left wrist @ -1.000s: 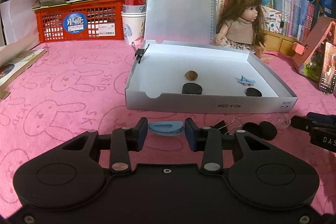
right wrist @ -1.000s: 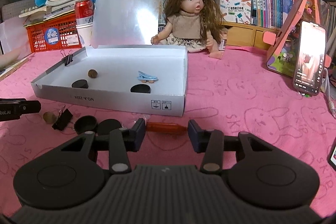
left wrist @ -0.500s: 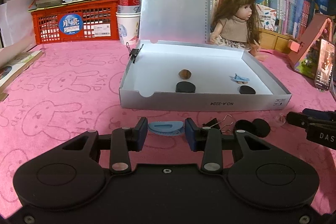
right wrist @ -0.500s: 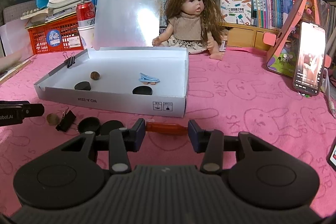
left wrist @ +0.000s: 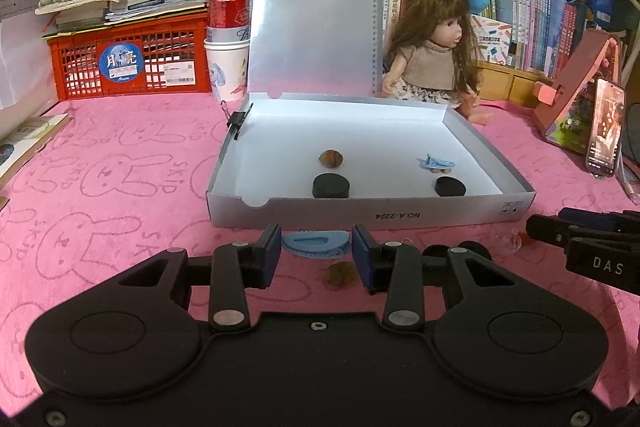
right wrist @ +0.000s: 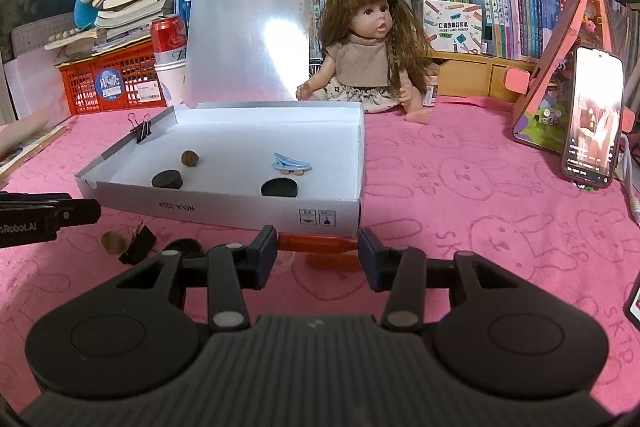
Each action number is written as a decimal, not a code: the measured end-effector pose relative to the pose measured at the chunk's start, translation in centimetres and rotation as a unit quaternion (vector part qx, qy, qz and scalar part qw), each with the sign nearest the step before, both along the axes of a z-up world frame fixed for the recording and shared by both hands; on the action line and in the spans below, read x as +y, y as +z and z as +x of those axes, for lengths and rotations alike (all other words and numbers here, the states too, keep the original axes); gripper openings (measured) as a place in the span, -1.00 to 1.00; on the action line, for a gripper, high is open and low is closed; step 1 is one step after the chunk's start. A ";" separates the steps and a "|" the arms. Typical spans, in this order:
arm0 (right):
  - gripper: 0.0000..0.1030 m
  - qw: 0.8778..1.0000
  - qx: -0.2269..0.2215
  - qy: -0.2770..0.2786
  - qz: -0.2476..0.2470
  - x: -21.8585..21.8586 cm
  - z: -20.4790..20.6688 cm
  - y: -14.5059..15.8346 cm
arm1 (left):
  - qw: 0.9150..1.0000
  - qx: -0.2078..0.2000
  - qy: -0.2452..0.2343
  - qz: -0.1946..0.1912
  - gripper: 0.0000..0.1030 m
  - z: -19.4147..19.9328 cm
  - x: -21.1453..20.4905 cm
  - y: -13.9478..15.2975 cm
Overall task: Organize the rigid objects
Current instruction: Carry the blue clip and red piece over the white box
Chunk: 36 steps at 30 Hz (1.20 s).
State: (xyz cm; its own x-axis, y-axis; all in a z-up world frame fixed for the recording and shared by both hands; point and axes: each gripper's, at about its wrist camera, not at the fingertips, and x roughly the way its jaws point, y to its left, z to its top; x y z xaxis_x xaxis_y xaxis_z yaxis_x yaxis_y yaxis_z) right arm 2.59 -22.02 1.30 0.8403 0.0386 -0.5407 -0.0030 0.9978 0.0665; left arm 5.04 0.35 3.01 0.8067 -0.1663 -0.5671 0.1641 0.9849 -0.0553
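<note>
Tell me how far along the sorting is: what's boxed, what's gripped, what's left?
Boxed: two black discs, a walnut and a blue clip lie in the white box. In hand: the left gripper holds a blue clip, the right gripper an orange-red stick. Left on the cloth: a walnut, binder clip and black disc.

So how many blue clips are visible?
2 blue clips. One lies in the white box, right of centre; the other sits in the left gripper, before the box's front wall. Grippers may hide more.
</note>
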 end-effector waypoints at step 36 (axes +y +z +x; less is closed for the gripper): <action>-0.05 0.995 0.055 0.015 0.087 -1.2 10.5 3.2 | 0.995 0.091 -0.023 -0.044 -0.28 11.7 -1.5 2.8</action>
